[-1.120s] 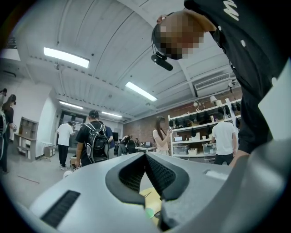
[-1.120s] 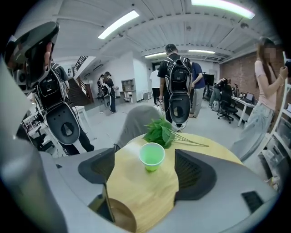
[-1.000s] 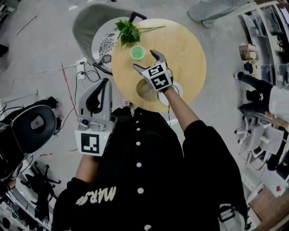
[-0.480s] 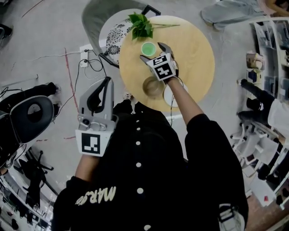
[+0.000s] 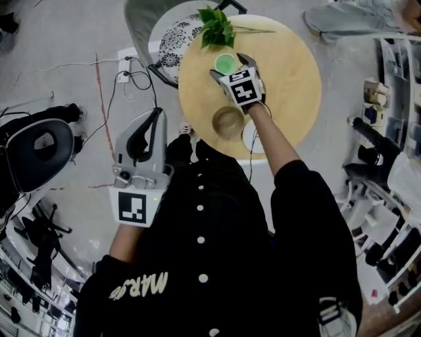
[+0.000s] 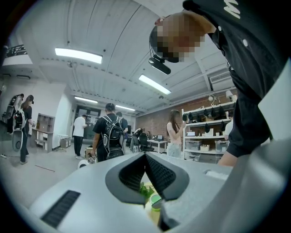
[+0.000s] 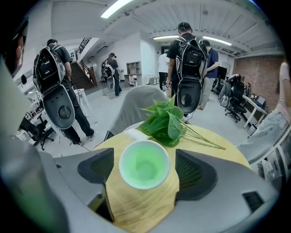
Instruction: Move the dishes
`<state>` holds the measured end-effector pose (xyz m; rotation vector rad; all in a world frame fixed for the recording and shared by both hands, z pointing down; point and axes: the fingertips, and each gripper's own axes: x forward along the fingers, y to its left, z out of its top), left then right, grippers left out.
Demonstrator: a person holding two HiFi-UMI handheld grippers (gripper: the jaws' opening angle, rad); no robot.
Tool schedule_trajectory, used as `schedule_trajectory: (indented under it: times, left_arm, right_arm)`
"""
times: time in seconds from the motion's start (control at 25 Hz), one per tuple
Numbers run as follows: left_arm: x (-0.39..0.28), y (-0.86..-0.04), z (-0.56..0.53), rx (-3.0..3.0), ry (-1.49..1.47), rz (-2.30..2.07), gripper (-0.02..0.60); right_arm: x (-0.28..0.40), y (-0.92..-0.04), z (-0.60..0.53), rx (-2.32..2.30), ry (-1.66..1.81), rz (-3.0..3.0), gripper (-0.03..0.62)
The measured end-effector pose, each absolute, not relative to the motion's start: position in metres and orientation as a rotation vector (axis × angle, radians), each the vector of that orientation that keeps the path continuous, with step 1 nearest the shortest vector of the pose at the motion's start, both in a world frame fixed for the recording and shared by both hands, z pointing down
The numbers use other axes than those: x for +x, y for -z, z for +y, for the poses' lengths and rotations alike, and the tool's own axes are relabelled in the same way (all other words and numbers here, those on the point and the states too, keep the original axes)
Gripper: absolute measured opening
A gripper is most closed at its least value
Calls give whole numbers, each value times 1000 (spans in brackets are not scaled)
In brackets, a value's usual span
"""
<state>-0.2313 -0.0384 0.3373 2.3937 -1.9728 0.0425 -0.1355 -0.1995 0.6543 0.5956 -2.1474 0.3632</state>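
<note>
My right gripper [image 7: 144, 169] has its jaws spread wide and is gripping nothing. The green cup [image 7: 144, 164] stands upright right between them, with a thin gap on each side, so neither pad [image 7: 193, 175] touches it. From the head view the same cup [image 5: 225, 64] sits at the tips of that gripper [image 5: 229, 68], on the far half of the round wooden table [image 5: 289, 72].

My left gripper [image 6: 145, 155] has its jaws clenched tip to tip with nothing in them. It is held off the table, over the floor [image 5: 52, 85] beside my torso, and its tips [image 5: 156, 116] point toward the table edge.

Other dishes:
- A brown bowl [image 5: 228, 122] sits near the table's near edge, just beside my right forearm.
- A white dish [image 5: 250, 139] is next to the bowl and partly hidden under that arm.

A leafy sprig [image 7: 166, 120] lies just beyond the cup, with its stems trailing to the right. A grey chair [image 5: 141, 20] with a patterned seat is tucked in at the far left of the table. Cables [image 5: 131, 72] run across the floor. The room has people with backpacks [image 7: 191, 50] standing behind the table and shelves [image 5: 395, 66] along the right.
</note>
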Motion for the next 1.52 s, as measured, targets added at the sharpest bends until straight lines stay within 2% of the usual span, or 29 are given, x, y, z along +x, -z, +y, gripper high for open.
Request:
schedule_trajectory:
  times: [0.48,0.64,1.04,1.52]
  left_arm:
    - [-246,-354,-34,2331,-65,-1992,3]
    - [-247,-352,-33,2332,-59,-1996,3]
    - [-245,-348,-29,2339,-51,-2001,3]
    - [-234,-338,-29,2383,-18,-1985,3]
  right_arm:
    - [-140,-673,-204,591,-385,-2119,410]
    - [-139,-673,-202,594,-383,-2115,376]
    - [-143,-657,-194,587,-364,-2146,374]
    - [-155,-648,-130,479,-342,-2176,374]
